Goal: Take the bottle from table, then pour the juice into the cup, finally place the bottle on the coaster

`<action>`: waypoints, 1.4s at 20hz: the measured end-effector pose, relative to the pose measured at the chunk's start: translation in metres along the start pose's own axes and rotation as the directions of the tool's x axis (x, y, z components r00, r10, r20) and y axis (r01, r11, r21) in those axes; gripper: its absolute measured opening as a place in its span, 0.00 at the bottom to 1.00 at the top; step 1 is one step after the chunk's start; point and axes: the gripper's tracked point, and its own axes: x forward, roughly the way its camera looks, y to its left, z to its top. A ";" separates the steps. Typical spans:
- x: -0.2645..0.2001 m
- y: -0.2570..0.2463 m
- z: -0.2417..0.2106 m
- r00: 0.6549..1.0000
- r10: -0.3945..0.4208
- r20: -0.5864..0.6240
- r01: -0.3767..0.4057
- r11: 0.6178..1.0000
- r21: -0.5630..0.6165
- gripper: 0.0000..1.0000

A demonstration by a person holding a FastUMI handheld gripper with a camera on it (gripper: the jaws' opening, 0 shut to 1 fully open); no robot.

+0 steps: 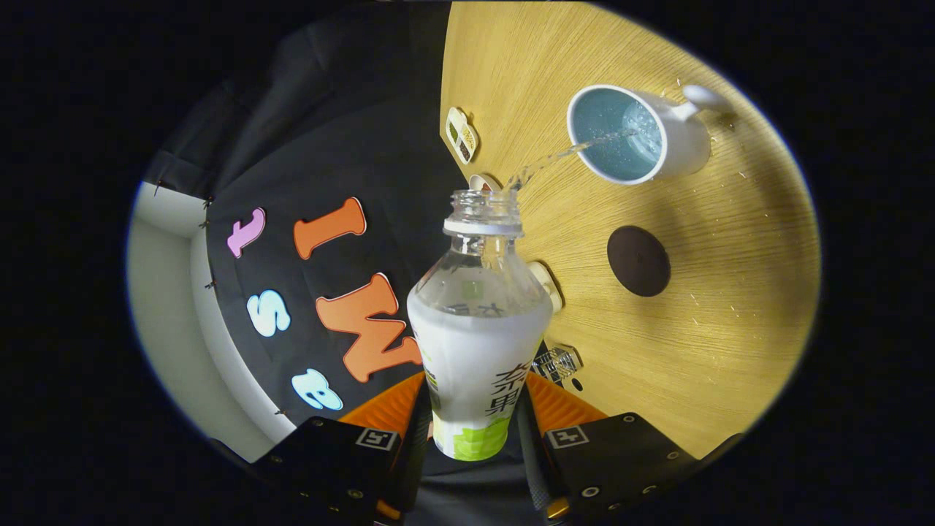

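Clamped between both fingers at lower centre, the gripper [478, 431] grasps the tilted bottle [478, 343], its base hidden, streaming liquid toward the white cup [683, 142] upper right, above the dark coaster [638, 261].

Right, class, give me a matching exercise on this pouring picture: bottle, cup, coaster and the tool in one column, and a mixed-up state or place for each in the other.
Column one:
1. bottle
2. cup
3. coaster
4. tool

Column two:
A. dark round disc lying bare on the table, between the cup and the fingers
B. shut on the bottle's lower body
C. uncapped, tilted, with a stream leaving its mouth
D. white outside, blue inside, taking the stream

Pairs: 1-C, 2-D, 3-A, 4-B
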 end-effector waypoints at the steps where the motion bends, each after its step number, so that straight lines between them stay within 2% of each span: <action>1: 0.000 0.002 0.001 1.000 0.000 -0.002 0.000 1.000 0.008 0.59; 18: -0.004 0.007 0.008 1.000 -0.012 -0.012 0.014 0.994 0.106 0.59; 28: -0.008 0.005 0.017 0.999 -0.031 -0.008 0.032 0.992 0.120 0.59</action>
